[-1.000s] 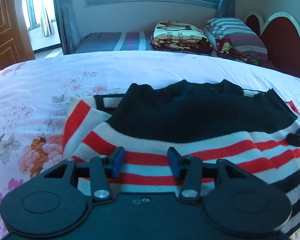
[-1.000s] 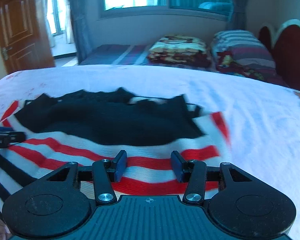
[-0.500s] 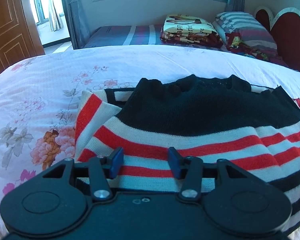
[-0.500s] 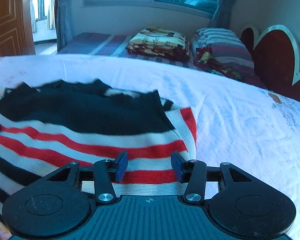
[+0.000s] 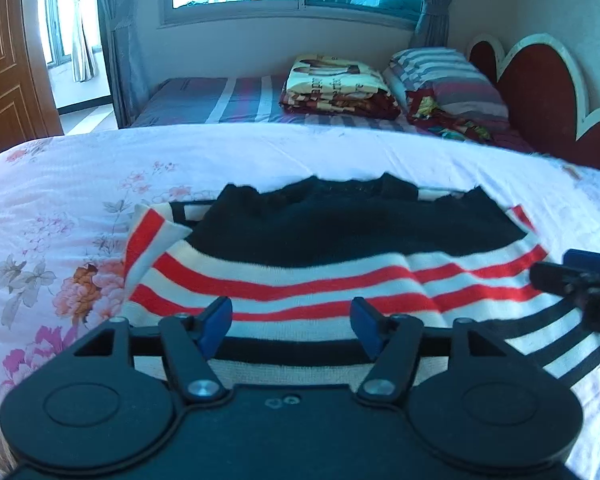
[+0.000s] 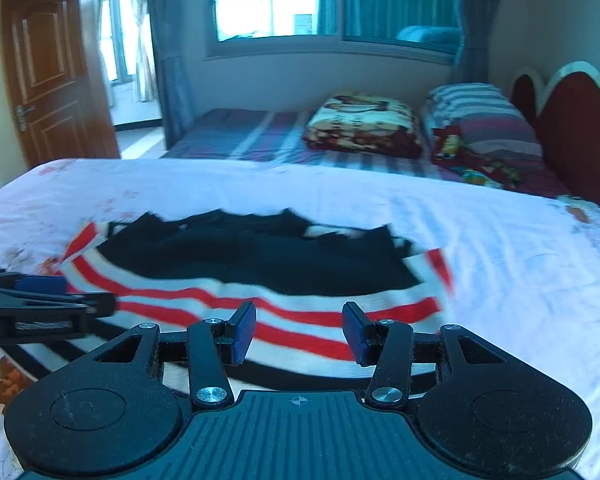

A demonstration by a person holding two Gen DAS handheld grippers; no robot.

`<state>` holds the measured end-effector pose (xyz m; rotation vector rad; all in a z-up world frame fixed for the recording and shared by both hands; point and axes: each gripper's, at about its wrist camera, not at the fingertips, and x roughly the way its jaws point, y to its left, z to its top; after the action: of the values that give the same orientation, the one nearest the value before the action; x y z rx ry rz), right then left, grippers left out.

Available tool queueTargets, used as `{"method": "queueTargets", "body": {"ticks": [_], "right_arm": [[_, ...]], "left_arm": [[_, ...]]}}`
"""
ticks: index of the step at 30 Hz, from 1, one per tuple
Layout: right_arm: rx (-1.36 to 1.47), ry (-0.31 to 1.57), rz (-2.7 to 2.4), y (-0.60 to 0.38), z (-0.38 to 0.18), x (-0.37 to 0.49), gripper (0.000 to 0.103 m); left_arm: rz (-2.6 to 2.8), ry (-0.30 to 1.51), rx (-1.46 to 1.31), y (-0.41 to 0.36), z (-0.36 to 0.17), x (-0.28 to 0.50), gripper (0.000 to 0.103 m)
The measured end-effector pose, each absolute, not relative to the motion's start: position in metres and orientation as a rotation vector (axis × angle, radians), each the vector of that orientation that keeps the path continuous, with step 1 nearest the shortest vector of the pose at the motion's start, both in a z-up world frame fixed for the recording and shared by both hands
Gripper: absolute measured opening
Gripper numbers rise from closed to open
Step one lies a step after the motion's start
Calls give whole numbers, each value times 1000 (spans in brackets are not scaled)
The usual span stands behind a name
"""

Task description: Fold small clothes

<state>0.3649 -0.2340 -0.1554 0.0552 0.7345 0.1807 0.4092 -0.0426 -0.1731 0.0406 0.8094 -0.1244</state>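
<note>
A small knit sweater (image 5: 320,256), black on top with red, white and black stripes below, lies flat on the floral bedsheet (image 5: 60,208). My left gripper (image 5: 291,322) is open and empty, just above the sweater's near hem at its left part. My right gripper (image 6: 299,330) is open and empty above the near hem at the right part of the sweater (image 6: 260,264). The right gripper shows at the right edge of the left wrist view (image 5: 580,280). The left gripper shows at the left edge of the right wrist view (image 6: 40,304).
A second bed (image 5: 220,98) stands behind with a folded printed blanket (image 5: 336,84) and striped pillows (image 5: 444,76). A red heart-shaped headboard (image 5: 540,80) is at the right. A wooden door (image 6: 52,80) and a window (image 6: 300,0) are at the back.
Both grippers have pulled back and risen from the sweater's hem, and more of the striped lower part shows. The left jaws stand wider apart. The sweater stays lying flat.
</note>
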Motion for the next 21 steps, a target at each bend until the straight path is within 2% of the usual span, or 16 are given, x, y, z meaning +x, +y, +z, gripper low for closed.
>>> {"method": "queueTargets", "body": {"ticks": [2, 4, 9, 15, 21], "right_arm": [[57, 746, 197, -224, -169, 369, 48], [79, 776, 213, -220, -185, 375, 48], [78, 796, 248, -238, -216, 378, 48], [119, 764, 239, -270, -212, 362, 48], [32, 765, 228, -288, -228, 354, 48]], "left_arm": [[-100, 829, 61, -44, -185, 412, 64], [-87, 840, 61, -42, -196, 414, 69], [-103, 833, 44, -29, -204, 409, 74], [-56, 808, 44, -14, -197, 394, 73], [-24, 818, 63, -9, -205, 391, 74]]}}
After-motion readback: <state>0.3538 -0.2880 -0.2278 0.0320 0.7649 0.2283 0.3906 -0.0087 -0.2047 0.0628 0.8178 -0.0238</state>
